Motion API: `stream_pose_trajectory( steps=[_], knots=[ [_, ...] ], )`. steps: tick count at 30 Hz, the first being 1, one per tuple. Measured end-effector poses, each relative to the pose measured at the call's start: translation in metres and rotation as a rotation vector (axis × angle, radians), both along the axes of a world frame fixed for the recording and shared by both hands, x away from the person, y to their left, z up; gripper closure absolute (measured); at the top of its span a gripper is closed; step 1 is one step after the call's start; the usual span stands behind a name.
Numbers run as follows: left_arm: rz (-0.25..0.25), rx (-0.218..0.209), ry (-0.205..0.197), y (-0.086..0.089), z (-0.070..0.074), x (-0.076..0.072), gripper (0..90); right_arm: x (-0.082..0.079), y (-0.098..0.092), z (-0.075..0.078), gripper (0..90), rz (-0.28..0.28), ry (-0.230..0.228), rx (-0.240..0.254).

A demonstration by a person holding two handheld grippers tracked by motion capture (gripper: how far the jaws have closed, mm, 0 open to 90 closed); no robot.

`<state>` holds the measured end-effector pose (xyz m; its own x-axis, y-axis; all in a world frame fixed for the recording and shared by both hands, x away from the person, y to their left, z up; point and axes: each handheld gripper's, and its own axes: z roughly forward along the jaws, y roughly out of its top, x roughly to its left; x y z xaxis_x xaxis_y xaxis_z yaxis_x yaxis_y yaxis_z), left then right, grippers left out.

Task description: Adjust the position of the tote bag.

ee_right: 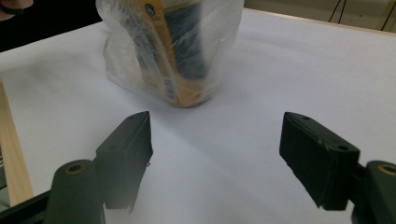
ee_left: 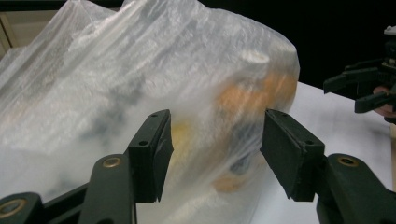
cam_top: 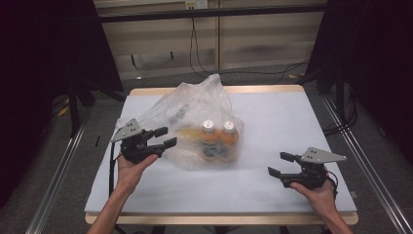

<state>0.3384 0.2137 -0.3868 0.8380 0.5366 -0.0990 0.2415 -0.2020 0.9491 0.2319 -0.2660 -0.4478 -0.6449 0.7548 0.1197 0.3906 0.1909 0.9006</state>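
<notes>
High view: thin clear plastic bag (cam_top: 195, 114) with two orange white-capped bottles (cam_top: 219, 139) sits mid-table. Left gripper (cam_top: 165, 136), jaws apart, hovers at its side (no film pinched). Right gripper (cam_top: 277, 164) open, well apart. Step, likely: approach; next needs a film pinch.

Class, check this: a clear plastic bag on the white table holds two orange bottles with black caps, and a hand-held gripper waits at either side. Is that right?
Not quite: the two orange bottles have white caps, not black, as the high view shows. The rest holds: they stand inside the clear plastic bag on the white table, with the left hand-held gripper and right hand-held gripper at either side.
</notes>
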Motion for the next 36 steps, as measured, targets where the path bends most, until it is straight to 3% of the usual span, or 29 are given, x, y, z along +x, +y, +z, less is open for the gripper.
stream_pose_trajectory(
  steps=[5, 9, 10, 12, 23, 25, 29, 36],
  knots=[
    [-0.015, -0.006, -0.011, -0.007, 0.011, 0.015, 43.1, 0.001, 0.004, -0.001, 25.0, 0.008, 0.007, -0.013],
    [0.005, -0.003, -0.019, -0.009, 0.019, 0.022, 41.3, 0.002, 0.005, -0.002, 25.0, 0.008, 0.011, -0.013],
    [-0.002, -0.016, -0.022, -0.011, 0.023, 0.027, 41.2, 0.002, 0.006, -0.003, 25.0, 0.017, 0.013, -0.017],
    [0.009, 0.01, -0.027, -0.013, 0.028, 0.033, 40.0, 0.002, 0.007, -0.003, 25.0, 0.017, 0.013, -0.021],
    [0.001, -0.003, -0.02, -0.033, 0.047, 0.074, 42.6, 0.002, 0.006, -0.003, 24.9, 0.016, 0.017, -0.018],
    [-0.001, 0.011, -0.027, -0.037, 0.049, 0.078, 47.9, 0.002, 0.006, -0.003, 24.9, 0.019, 0.015, -0.017],
    [-0.012, 0.009, -0.028, -0.043, 0.051, 0.084, 49.3, 0.002, 0.006, -0.003, 24.9, 0.021, 0.017, -0.02],
    [-0.018, 0.019, 0.023, -0.053, 0.046, 0.102, 48.0, 0.003, 0.006, -0.005, 24.9, 0.019, 0.025, -0.02]
  ],
)
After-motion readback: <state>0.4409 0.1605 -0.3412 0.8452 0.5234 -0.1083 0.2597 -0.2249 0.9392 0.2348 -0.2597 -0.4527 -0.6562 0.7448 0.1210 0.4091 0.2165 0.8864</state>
